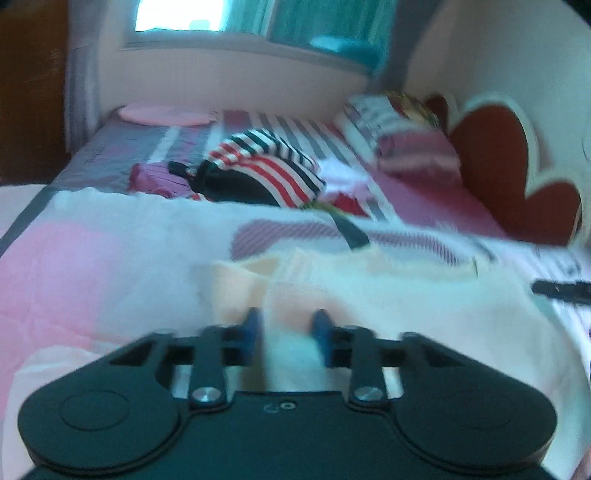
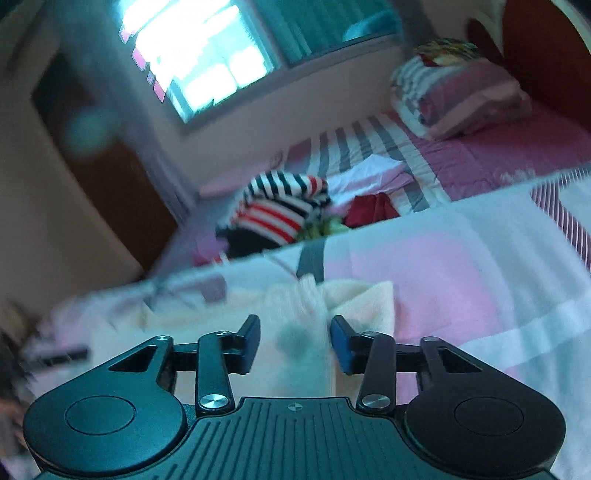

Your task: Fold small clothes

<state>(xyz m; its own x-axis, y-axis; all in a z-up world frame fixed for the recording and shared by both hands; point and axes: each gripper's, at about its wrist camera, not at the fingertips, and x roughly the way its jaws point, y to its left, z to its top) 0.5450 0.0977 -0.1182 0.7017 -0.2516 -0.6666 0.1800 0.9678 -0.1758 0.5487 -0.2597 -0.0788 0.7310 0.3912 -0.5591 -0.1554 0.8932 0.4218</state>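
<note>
A bright window (image 2: 192, 62) and stacked pillows (image 2: 458, 96) beside a red headboard (image 1: 495, 162).

Cream-peach small garment (image 1: 369, 295), pink-and-white blanket (image 1: 92, 251), red, white and black striped clothes (image 1: 269, 166), grey-and-white striped pink bedsheet (image 2: 369, 147), dark red cloth (image 2: 373, 210), red heart-shaped headboard (image 1: 495, 155), teal curtain (image 1: 325, 18), black grippers with blue-padded jaws.

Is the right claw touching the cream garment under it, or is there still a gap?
Cannot tell. In the right wrist view the cream garment lies between the fingers of the right claw, but motion blur hides whether the pads press on it.
</note>
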